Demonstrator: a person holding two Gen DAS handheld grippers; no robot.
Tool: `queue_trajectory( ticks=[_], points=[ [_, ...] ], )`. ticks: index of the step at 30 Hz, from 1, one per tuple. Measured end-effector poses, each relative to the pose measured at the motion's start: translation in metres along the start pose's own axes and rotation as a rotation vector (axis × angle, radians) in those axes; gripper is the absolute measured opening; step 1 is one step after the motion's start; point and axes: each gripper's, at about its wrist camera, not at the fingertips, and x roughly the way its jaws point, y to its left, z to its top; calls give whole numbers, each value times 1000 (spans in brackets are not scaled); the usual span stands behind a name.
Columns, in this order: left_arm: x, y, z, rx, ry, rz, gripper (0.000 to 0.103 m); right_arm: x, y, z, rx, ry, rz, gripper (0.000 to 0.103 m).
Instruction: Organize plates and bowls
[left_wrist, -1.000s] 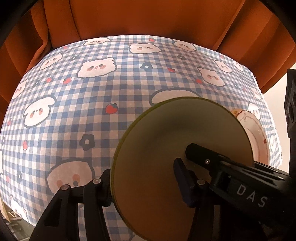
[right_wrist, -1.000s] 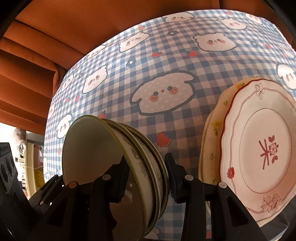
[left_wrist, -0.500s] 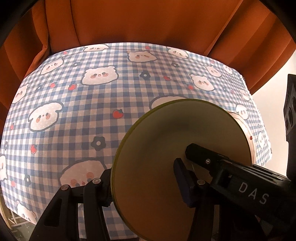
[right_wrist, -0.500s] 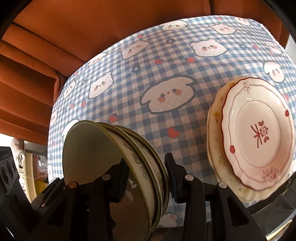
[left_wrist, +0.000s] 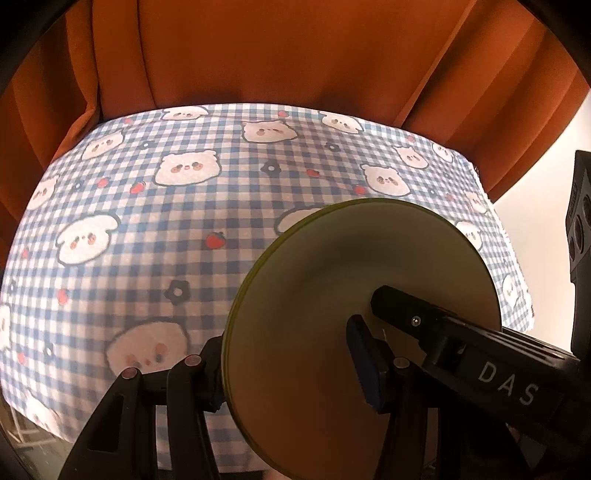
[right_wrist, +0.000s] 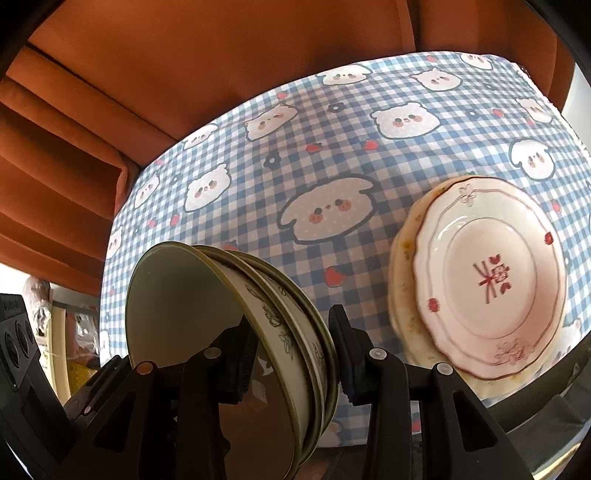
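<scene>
A nested stack of olive-rimmed bowls (right_wrist: 258, 332) is held on edge above the near side of the table. My right gripper (right_wrist: 291, 354) is shut on its rim. My left gripper (left_wrist: 291, 354) is shut on the same stack, whose pale inside (left_wrist: 332, 295) fills the left wrist view. The right gripper's black body (left_wrist: 480, 354) reaches into the bowl there. A white plate with red pattern (right_wrist: 487, 280) lies on a cream plate (right_wrist: 400, 258) at the table's right.
The table wears a blue checked cloth with bear faces (left_wrist: 184, 206), also seen in the right wrist view (right_wrist: 332, 147). Orange curtains (left_wrist: 295, 55) hang behind it. The table's right edge (left_wrist: 517, 258) is near the stack.
Both grippers have risen and drawn back with the bowl stack; the table looks smaller and farther, and more curtain shows. The plates have not moved.
</scene>
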Motion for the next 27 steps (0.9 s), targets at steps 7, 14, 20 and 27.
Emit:
queue_trajectory(
  ticks=[7, 14, 20, 27],
  points=[
    [0, -43, 1, -30, -23, 21, 55, -18, -33, 10, -37, 5, 19, 41],
    [3, -77, 4, -40, -52, 37, 55, -37, -66, 21, -66, -1, 37, 41],
    [8, -105, 5, -49, -71, 48, 55, -45, -91, 29, -80, -6, 51, 41],
    [25, -139, 4, -64, -64, 49, 55, -49, -127, 35, -86, 7, 48, 41]
  ],
)
